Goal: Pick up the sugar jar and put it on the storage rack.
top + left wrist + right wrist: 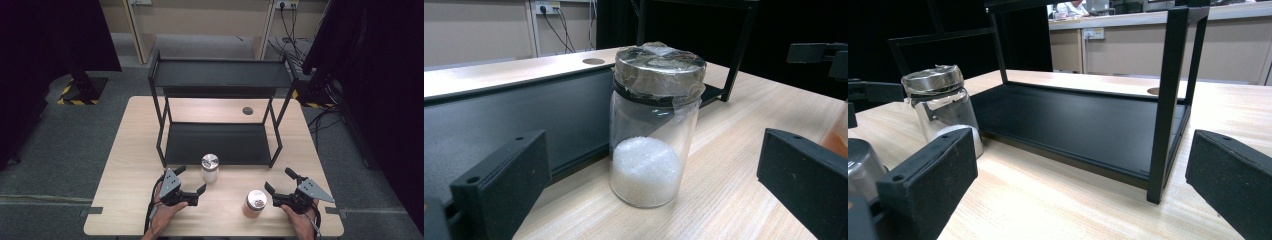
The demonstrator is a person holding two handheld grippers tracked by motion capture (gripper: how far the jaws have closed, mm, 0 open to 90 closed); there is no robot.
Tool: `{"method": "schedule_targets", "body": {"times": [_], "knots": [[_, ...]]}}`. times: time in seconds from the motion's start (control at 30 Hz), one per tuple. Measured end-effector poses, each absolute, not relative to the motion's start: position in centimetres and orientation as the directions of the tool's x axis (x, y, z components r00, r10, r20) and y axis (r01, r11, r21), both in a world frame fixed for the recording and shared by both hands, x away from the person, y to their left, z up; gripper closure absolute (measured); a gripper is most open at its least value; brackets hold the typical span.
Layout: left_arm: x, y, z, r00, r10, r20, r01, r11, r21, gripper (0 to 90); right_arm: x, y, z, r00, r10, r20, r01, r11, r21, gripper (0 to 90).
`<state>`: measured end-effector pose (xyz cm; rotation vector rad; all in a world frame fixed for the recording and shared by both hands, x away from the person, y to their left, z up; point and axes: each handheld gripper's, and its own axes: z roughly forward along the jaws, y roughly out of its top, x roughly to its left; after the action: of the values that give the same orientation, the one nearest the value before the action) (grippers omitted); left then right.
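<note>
A clear jar of white granules [210,167] with a metal lid stands on the table just in front of the black rack's lower shelf [215,142]. My left gripper [191,179] lies open beside it on the left, and in the left gripper view that jar [651,135] stands upright a little beyond the wide-apart jaws. A second jar with orange contents [254,202] stands nearer the front edge. My right gripper [278,180] rests open just to its right with nothing between its fingers. The right gripper view looks at the rack's front post [1168,100], with the white jar [943,102] at the left.
The black two-tier rack has an upper shelf [220,74] and takes up the middle and back of the wooden table [130,165]. A round cable hole [247,110] sits behind it. Dark curtains and cables stand on both sides beyond the table.
</note>
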<state>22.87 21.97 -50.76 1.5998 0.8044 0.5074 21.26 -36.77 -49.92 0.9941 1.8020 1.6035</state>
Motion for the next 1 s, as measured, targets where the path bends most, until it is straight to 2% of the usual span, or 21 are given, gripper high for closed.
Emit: {"method": "schedule_targets", "body": {"times": [1.0], "knots": [[22.92, 21.88, -50.80, 0.672, 0.731, -0.121, 0.218, -0.039, 0.975, 0.2, 21.14, -36.89, -50.12, -0.583, 0.808, 0.083, 0.167, 0.019, 0.986, 0.4]]}}
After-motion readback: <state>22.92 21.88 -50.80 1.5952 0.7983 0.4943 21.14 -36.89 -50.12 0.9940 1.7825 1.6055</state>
